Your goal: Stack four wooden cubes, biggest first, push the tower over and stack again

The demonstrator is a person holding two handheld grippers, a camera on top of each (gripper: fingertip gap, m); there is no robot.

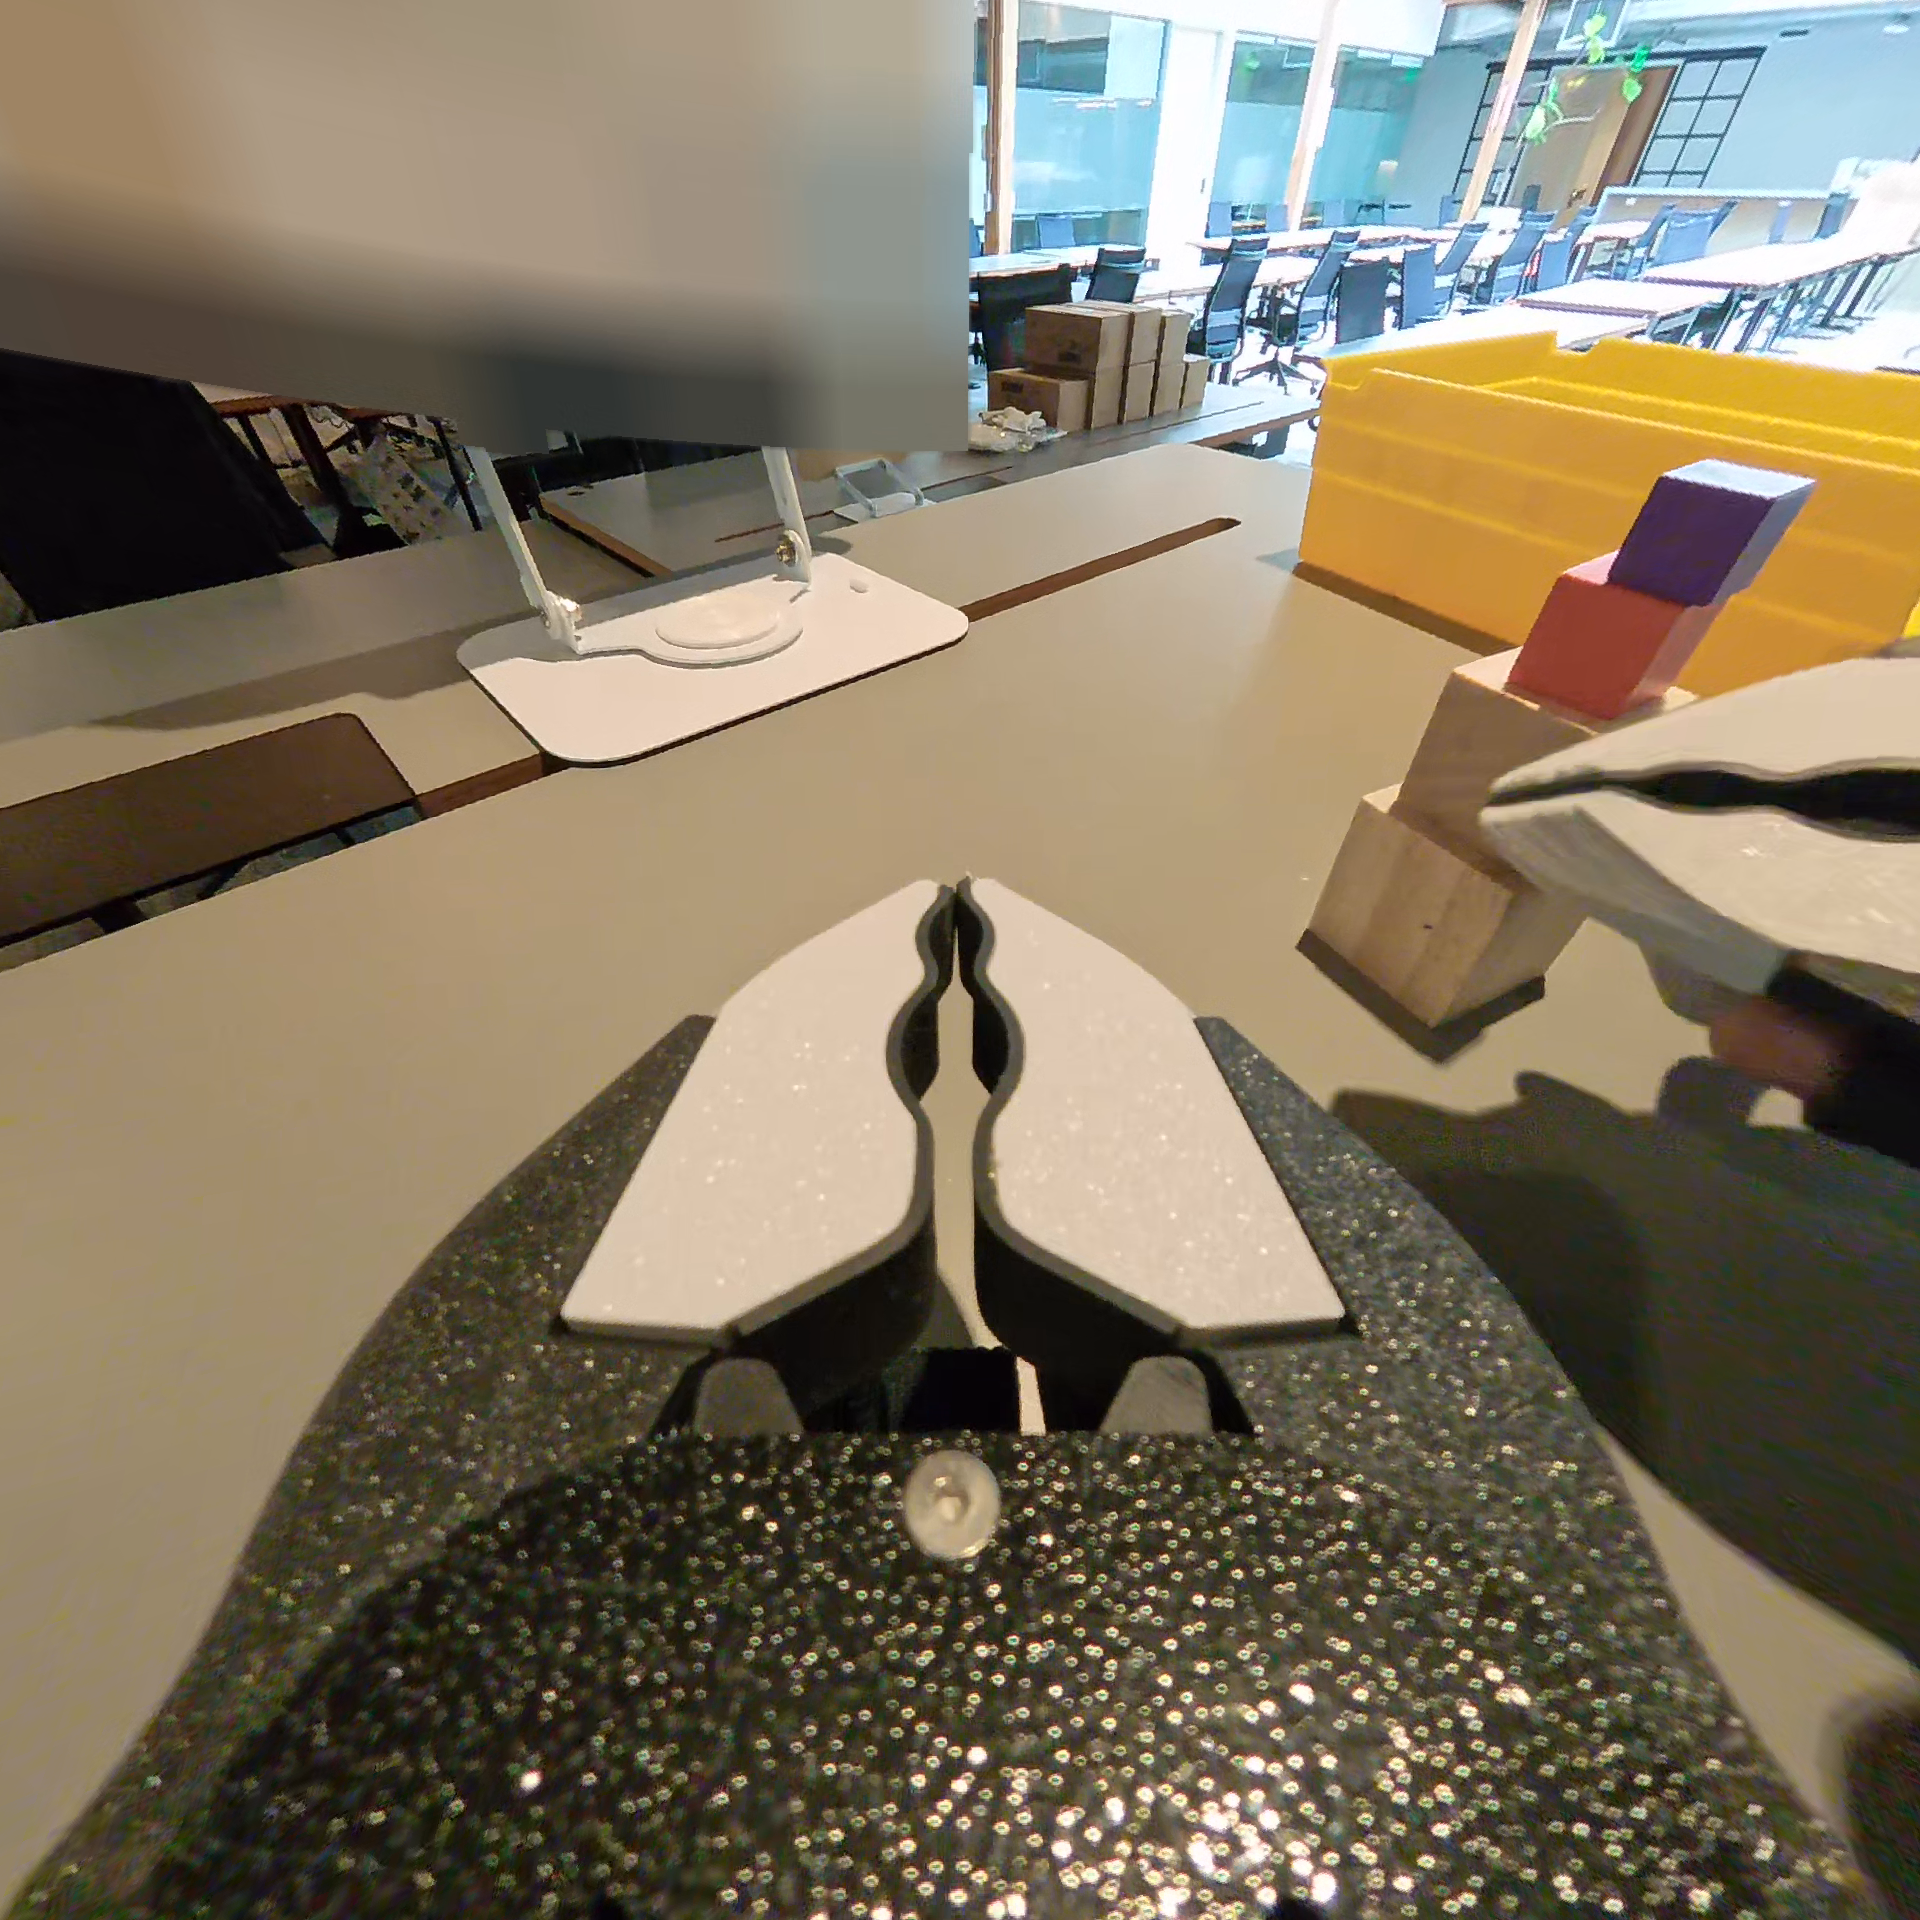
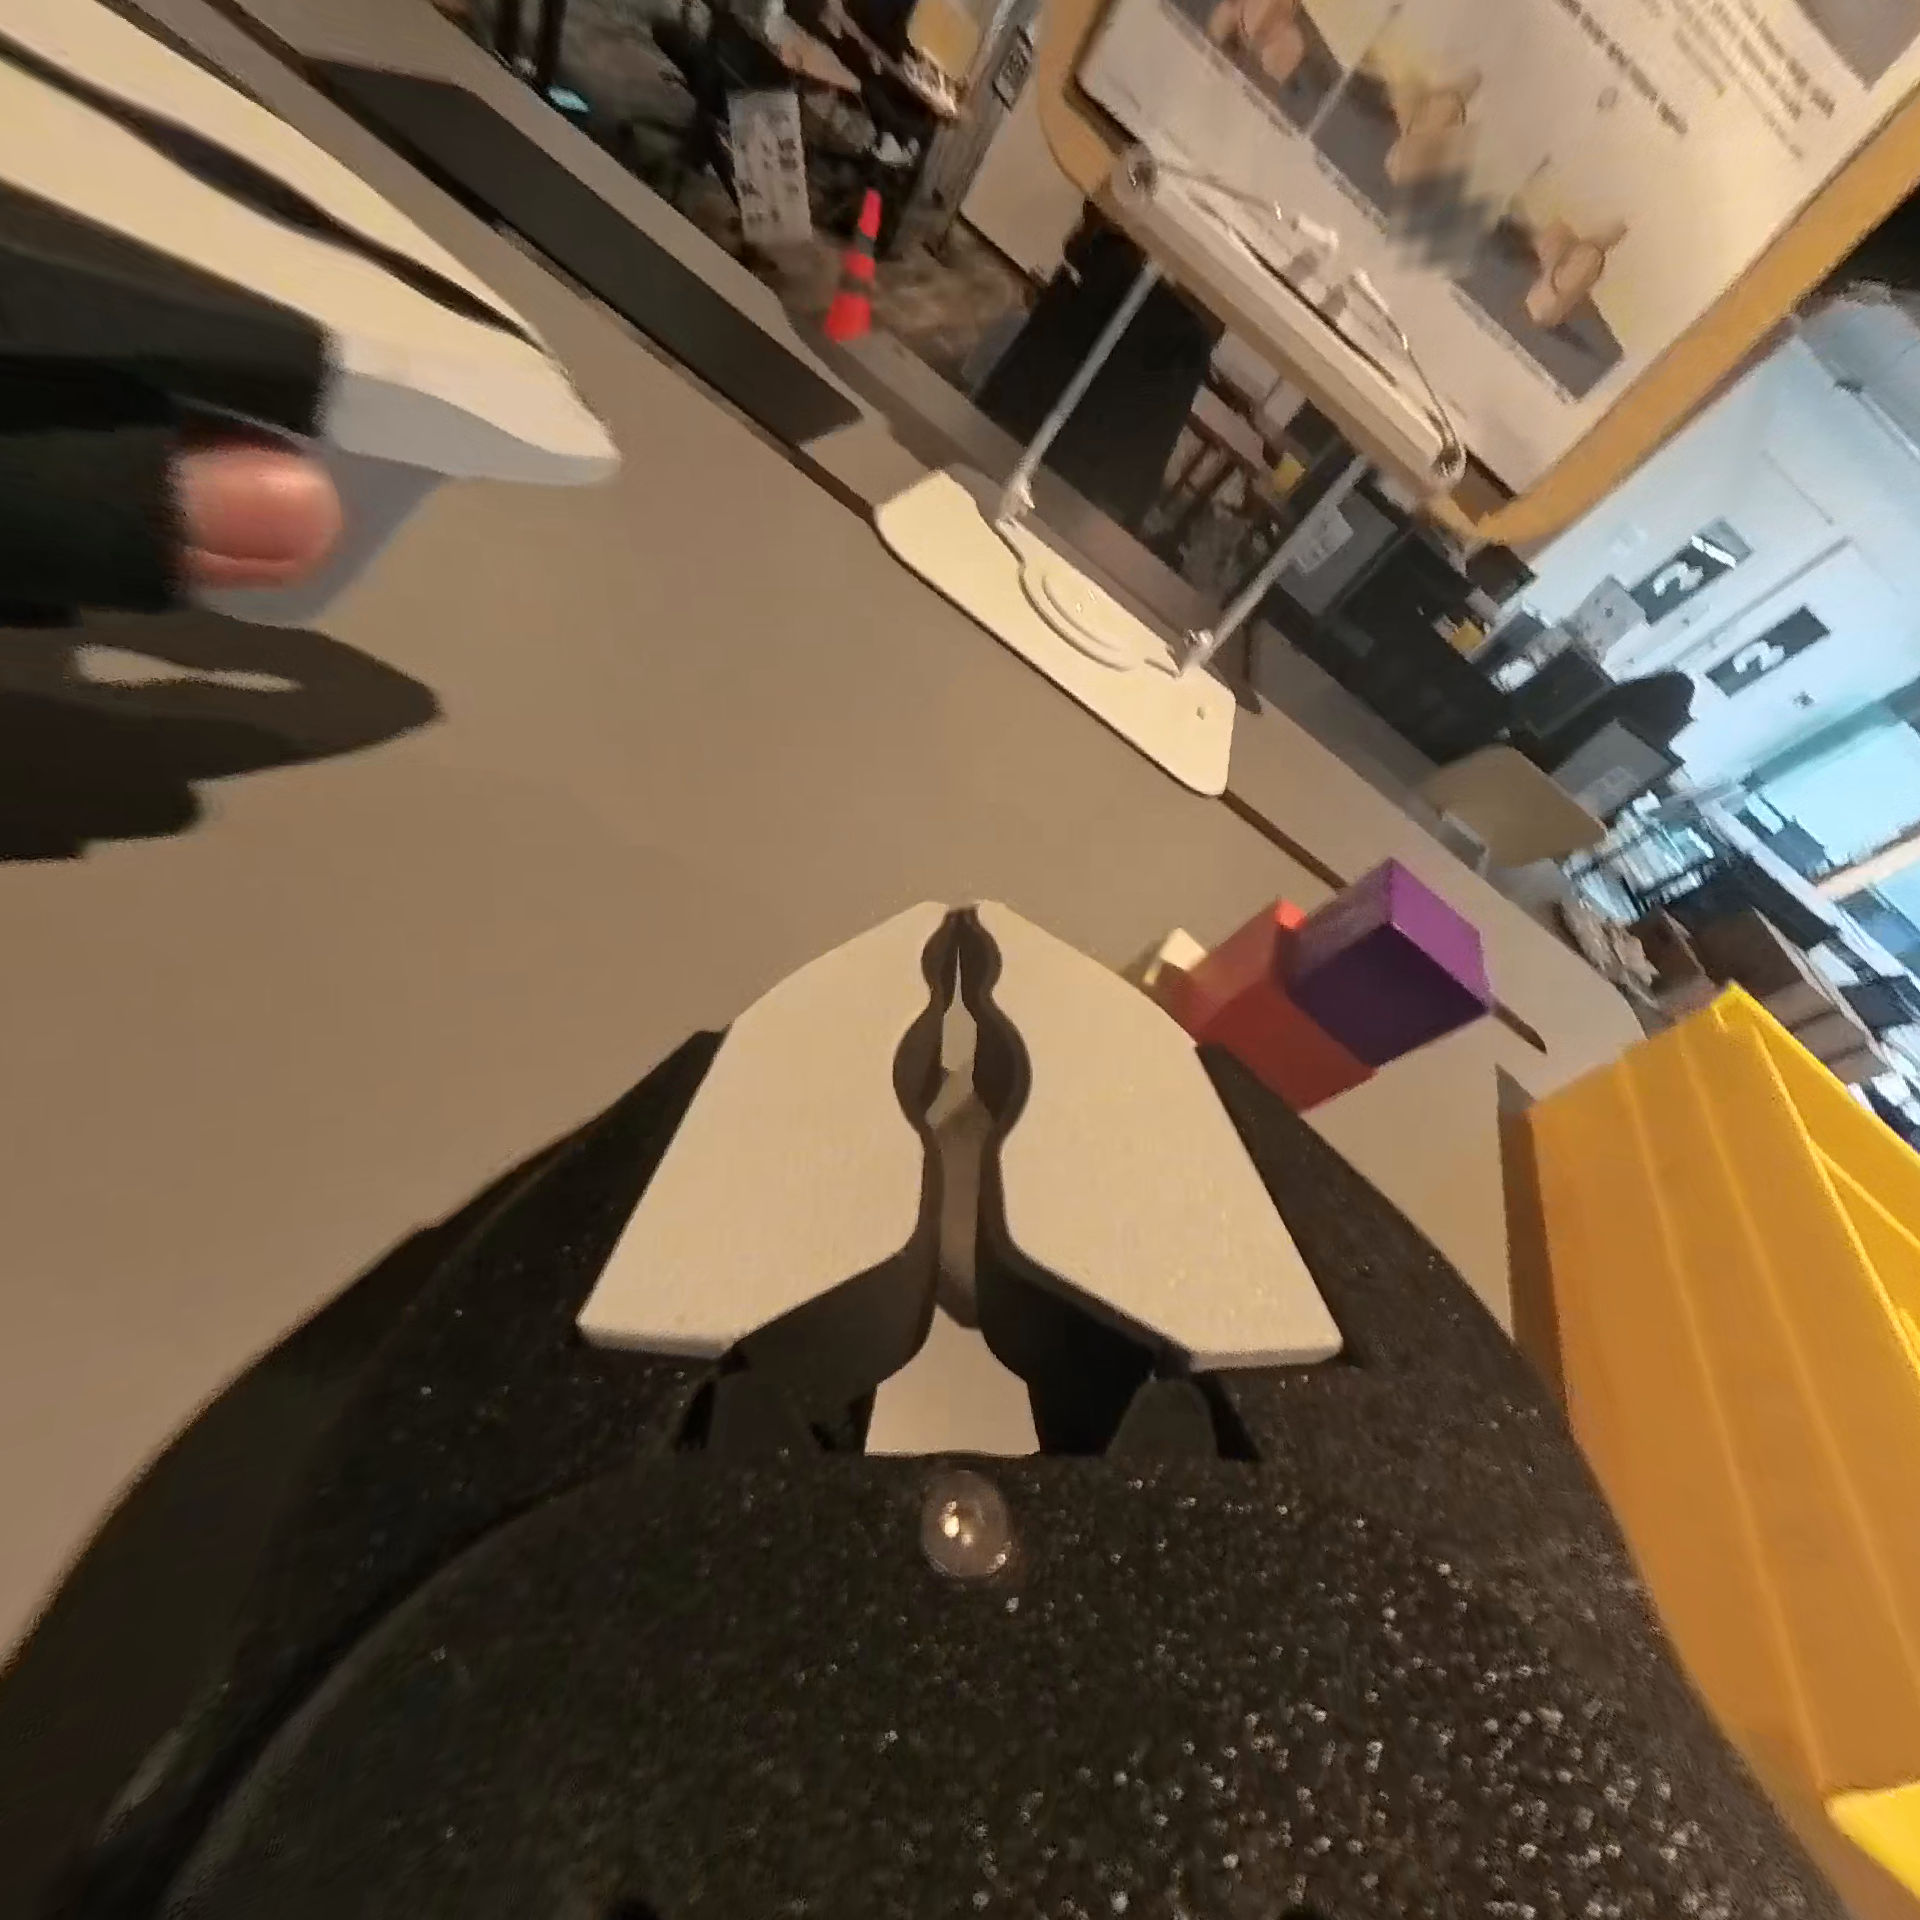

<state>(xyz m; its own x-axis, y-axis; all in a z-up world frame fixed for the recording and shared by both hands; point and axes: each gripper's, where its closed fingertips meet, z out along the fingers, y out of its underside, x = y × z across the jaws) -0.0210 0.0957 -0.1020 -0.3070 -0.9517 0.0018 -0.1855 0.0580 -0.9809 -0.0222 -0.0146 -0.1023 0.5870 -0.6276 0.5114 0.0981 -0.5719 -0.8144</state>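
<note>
Purple cube (image 1: 1704,540), red cube (image 1: 1595,649), two pale wooden cubes (image 1: 1413,914), yellow bin (image 1: 1507,468), grey table (image 1: 727,831), glittery black claw (image 1: 957,896)

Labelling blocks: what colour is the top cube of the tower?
Purple. The top cube shows best in the left wrist view.

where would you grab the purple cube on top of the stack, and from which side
Grip the purple cube across two opposite flat side faces, coming down from above. It sits topmost on the red cube, so its sides are free. The right gripper, now shut, is nearest; the yellow bin crowds the far side.
</note>
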